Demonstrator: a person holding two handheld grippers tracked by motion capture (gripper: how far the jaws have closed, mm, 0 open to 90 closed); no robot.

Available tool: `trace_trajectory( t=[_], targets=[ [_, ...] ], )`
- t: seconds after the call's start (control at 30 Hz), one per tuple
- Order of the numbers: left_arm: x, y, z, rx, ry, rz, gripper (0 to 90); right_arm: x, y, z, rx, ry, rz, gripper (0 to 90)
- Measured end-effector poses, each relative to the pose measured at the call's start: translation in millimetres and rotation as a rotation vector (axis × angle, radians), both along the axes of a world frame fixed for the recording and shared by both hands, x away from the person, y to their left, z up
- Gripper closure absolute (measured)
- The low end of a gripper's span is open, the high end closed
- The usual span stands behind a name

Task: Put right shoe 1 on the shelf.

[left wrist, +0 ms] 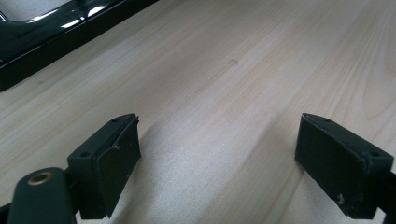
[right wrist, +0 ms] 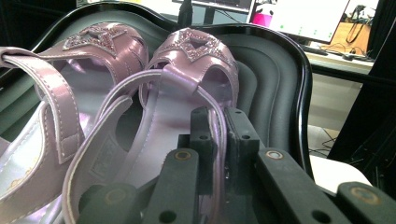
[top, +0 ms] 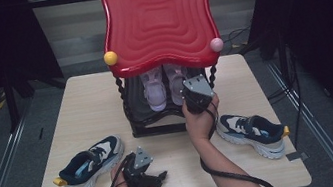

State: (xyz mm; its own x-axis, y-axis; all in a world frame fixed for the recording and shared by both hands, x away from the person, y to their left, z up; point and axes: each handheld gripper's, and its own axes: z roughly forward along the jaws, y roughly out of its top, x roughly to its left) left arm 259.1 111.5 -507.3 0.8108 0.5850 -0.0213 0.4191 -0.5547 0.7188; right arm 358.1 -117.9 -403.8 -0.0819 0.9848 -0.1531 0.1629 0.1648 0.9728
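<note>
Even overhead light, dark surroundings; glare on the red tray (top: 158, 19), close-ups perhaps slightly soft.

The red top (top: 158, 19) of the rack overhung the lower shelf (right wrist: 275, 70), so the way in lay from the front, between the two twisted posts (top: 123, 98). Two pink sandals (top: 154, 89) took up most of that shelf; the gap beside them looked narrow. On the table (top: 85, 106), sneakers (top: 90, 166) flanked bare wood in front.
</note>
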Motion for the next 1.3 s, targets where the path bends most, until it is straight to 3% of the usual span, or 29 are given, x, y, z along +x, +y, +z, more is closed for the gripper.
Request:
trace_trajectory(
  t=[0.4, 0.77, 1.1, 1.17, 1.3],
  targets=[
    [0.0, 0.1, -0.1, -0.003, -0.002, -0.005, 14.0, 2.8, 4.6, -7.0, -0.011, 0.001, -0.022, 82.2],
    [0.1, 0.2, 0.0, -0.002, -0.003, -0.005, 14.0, -1.4, 10.1, -13.0, -0.011, 0.015, -0.006, 80.1],
    [-0.1, 0.2, 0.0, 0.0, -0.001, -0.003, 14.0, -4.0, 6.5, -14.5, -0.046, 0.022, 0.015, 81.6],
    [-0.1, 0.2, 0.0, 0.0, -0.001, -0.003, 14.0, -3.2, 4.7, -13.8, -0.031, 0.027, 0.021, 80.5],
    [0.1, 0.1, -0.1, -0.002, -0.003, -0.005, 14.0, -2.5, 3.2, -12.3, -0.053, 0.022, 0.039, 76.2]
  ],
)
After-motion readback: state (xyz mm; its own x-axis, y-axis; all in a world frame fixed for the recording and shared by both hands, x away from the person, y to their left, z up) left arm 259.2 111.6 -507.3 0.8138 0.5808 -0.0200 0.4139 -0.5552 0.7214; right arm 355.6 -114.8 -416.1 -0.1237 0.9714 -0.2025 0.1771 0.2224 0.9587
